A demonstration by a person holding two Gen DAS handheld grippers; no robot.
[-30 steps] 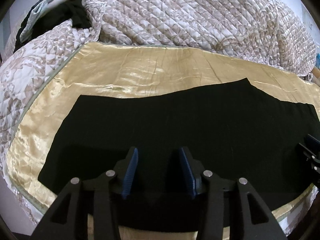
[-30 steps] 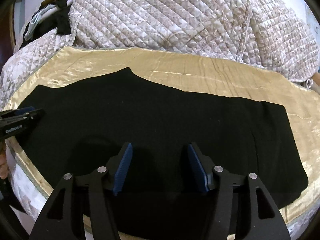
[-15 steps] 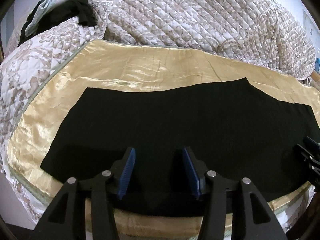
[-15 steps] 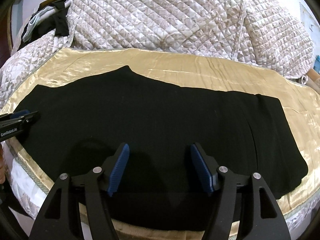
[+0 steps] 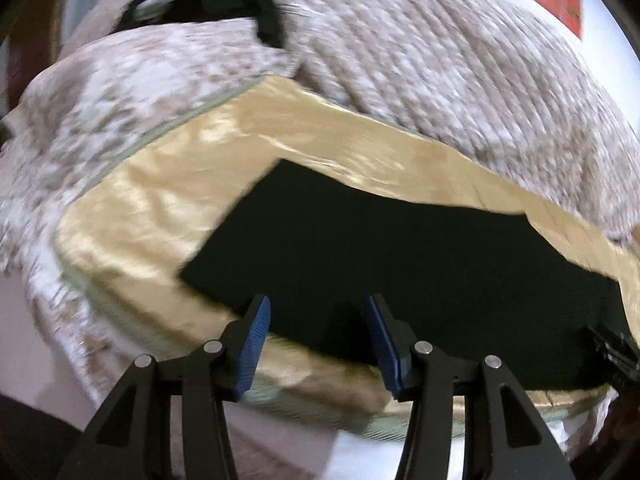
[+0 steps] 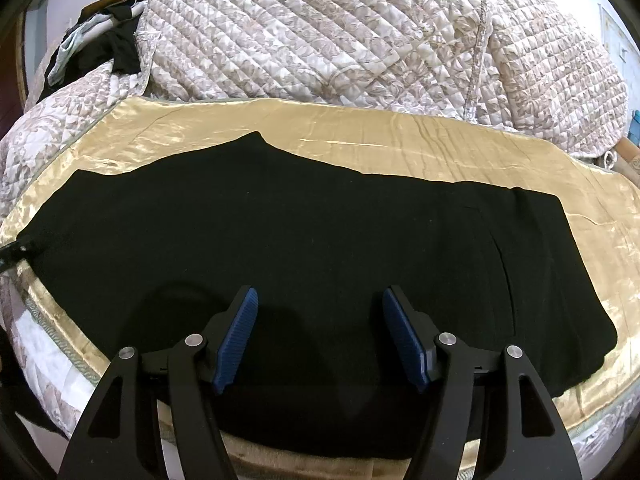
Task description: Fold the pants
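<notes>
Black pants lie flat, folded lengthwise, on a gold satin sheet on the bed. In the left wrist view the pants show their left end. My left gripper is open and empty above the pants' near left edge; this view is blurred. My right gripper is open and empty above the near middle of the pants. The right gripper's tip shows at the right edge of the left wrist view, and the left gripper's tip at the left edge of the right wrist view.
A quilted floral bedspread is heaped behind the sheet. Dark and pale clothes lie at the far left corner. The bed's front edge runs just below the pants.
The left gripper has swung left and back toward the pants' left end, with strong motion blur. The right gripper has drawn back slightly. Both stay open.
</notes>
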